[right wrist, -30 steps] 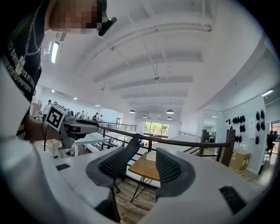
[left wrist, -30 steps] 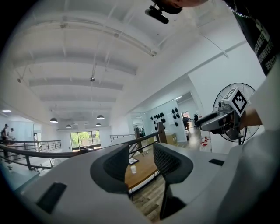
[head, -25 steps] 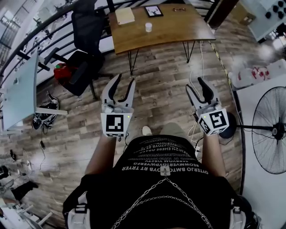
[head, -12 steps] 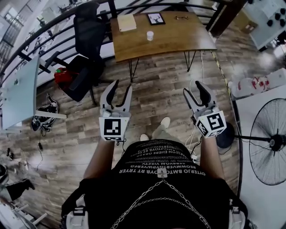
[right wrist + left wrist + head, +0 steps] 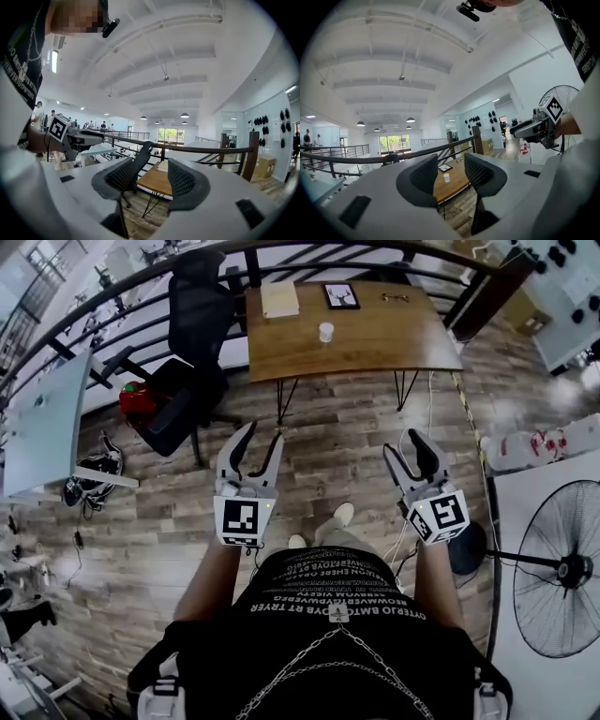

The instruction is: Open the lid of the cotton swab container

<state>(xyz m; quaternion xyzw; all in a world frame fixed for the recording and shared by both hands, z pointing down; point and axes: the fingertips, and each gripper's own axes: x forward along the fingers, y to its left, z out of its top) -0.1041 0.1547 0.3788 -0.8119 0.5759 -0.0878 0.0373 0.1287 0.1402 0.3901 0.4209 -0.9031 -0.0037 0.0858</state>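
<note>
- The wood-plank floor [image 5: 347, 442] fills most of the head view, and I stand on it with both arms held out in front of me.
- The wooden surface [image 5: 375, 334] stands ahead of me by a dark railing, well apart from both grippers.
- A standing fan [image 5: 561, 573] is at my right.
- A black office chair [image 5: 192, 343] sits left of the surface.
- My left gripper [image 5: 263, 434] is held in the air over the floor. Its jaws stand apart with nothing between the pads, only the far surface showing through the gap.
- My right gripper [image 5: 401, 442] is level with the left one and also in the air. Its jaws are apart and hold nothing.
- A tan pad [image 5: 279, 299] and a dark picture frame [image 5: 341, 295] lie near the surface's far edge.
- The cotton swab container [image 5: 325, 332], small and white, stands upright near the middle of the surface, untouched. It is too small for me to tell how its lid sits.
</note>
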